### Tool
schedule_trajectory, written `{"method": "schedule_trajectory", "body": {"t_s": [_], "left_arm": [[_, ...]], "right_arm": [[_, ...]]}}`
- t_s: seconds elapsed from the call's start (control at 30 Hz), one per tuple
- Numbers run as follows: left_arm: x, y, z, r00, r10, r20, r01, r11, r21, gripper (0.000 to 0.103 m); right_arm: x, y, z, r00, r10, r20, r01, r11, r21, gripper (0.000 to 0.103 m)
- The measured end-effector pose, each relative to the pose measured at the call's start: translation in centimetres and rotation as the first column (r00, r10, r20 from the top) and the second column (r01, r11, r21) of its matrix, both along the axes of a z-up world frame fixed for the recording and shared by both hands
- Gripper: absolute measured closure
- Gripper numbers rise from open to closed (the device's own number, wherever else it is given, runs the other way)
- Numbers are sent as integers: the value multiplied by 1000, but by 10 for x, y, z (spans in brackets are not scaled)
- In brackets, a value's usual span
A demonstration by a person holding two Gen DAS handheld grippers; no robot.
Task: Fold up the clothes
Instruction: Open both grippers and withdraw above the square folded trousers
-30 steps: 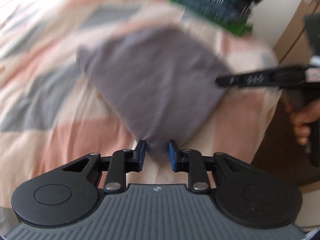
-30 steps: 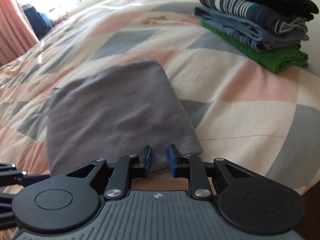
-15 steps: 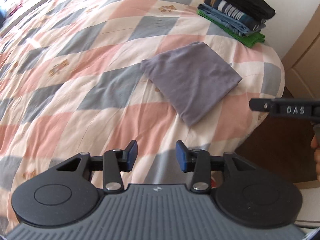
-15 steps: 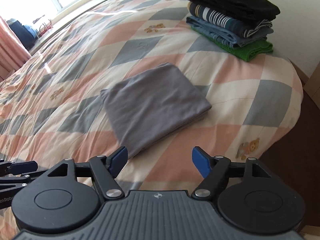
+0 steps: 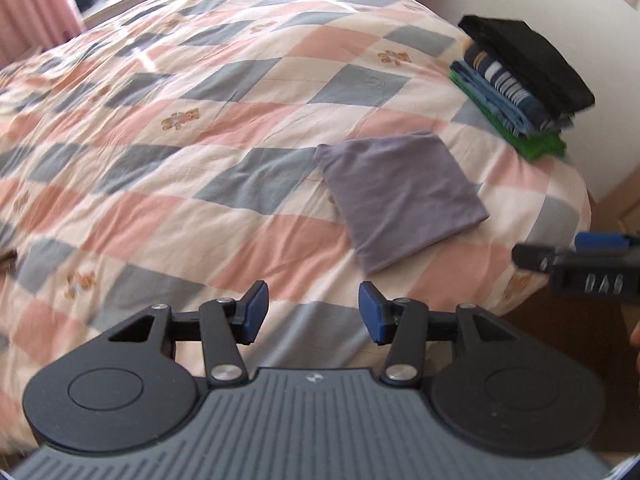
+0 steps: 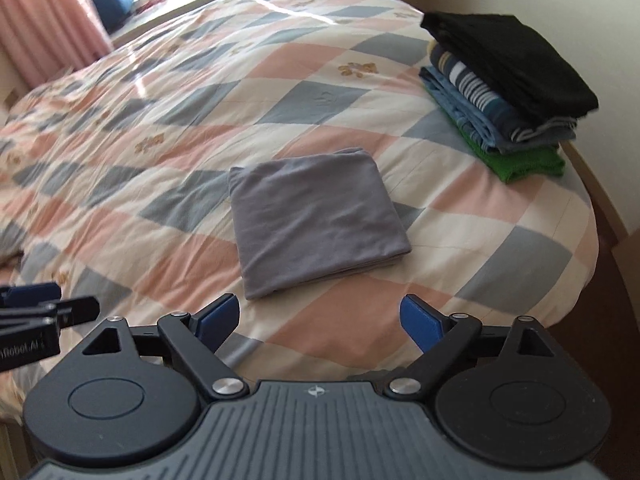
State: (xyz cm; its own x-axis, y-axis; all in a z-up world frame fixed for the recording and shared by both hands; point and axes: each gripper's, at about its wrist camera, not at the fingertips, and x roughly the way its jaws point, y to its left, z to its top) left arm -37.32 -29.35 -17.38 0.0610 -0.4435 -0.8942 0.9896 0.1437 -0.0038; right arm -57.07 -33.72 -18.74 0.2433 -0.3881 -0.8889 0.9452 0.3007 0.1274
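Nearest, the left gripper (image 5: 313,313) and right gripper (image 6: 320,320) hang with jaws spread wide, holding nothing. Beyond them a folded grey cloth square (image 6: 316,220) lies flat on the pink-and-grey checked quilt (image 6: 160,128). Farther right, near the bed's corner, sits a stack of folded clothes topped in black (image 6: 504,88).

I see the grey garment (image 6: 318,226) folded into a flat, neat rectangle, lying w/ nothing on it near the bed's (image 6: 192,128) foot edge. Stack of folded clothes (image 6: 506,92), black on top, green at bottom, sits at the far right corner.
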Motion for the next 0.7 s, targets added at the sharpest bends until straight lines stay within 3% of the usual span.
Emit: {"method": "schedule_trajectory", "body": {"t_s": [0.23,0.5,0.7], "left_arm": [[-60,11,16,990,144,-9,-144,989,-37,54],[-88,28,19,970,243,26,-242,970,-26,44],[-93,28,13,958,283,42,-283,959,-12,25]], "right_arm": [[-37,-3,7,987,159,8,-159,987,-5,11],[-58,-9,2,969,245,15,-245,969,5,5],[-60,-13,-7,960,278,-10,-278,960,31,2]]}}
